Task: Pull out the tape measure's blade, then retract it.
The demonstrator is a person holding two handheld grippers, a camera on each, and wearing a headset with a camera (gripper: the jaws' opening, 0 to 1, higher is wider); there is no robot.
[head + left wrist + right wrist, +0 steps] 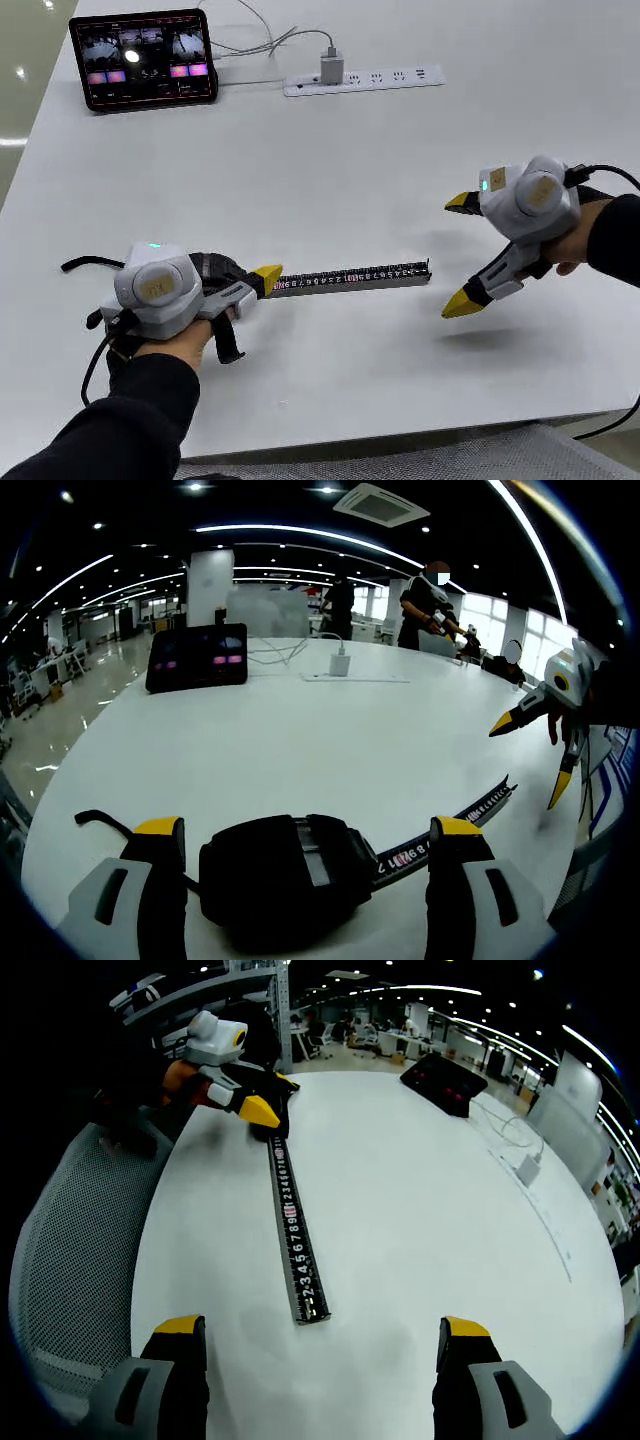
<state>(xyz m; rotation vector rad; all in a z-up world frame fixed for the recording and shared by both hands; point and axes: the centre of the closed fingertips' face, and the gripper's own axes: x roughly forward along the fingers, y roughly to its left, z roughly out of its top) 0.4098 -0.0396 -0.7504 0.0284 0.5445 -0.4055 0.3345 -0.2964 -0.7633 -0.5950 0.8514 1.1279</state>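
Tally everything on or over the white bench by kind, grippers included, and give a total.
grippers: 2, the left gripper and the right gripper
tape measure: 1
tablet: 1
power strip: 1
charger: 1
total: 6

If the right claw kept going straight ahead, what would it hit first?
Probably the free tip of the blade, lying dead ahead between the open jaws of the right gripper; how high the gripper rides is unclear.
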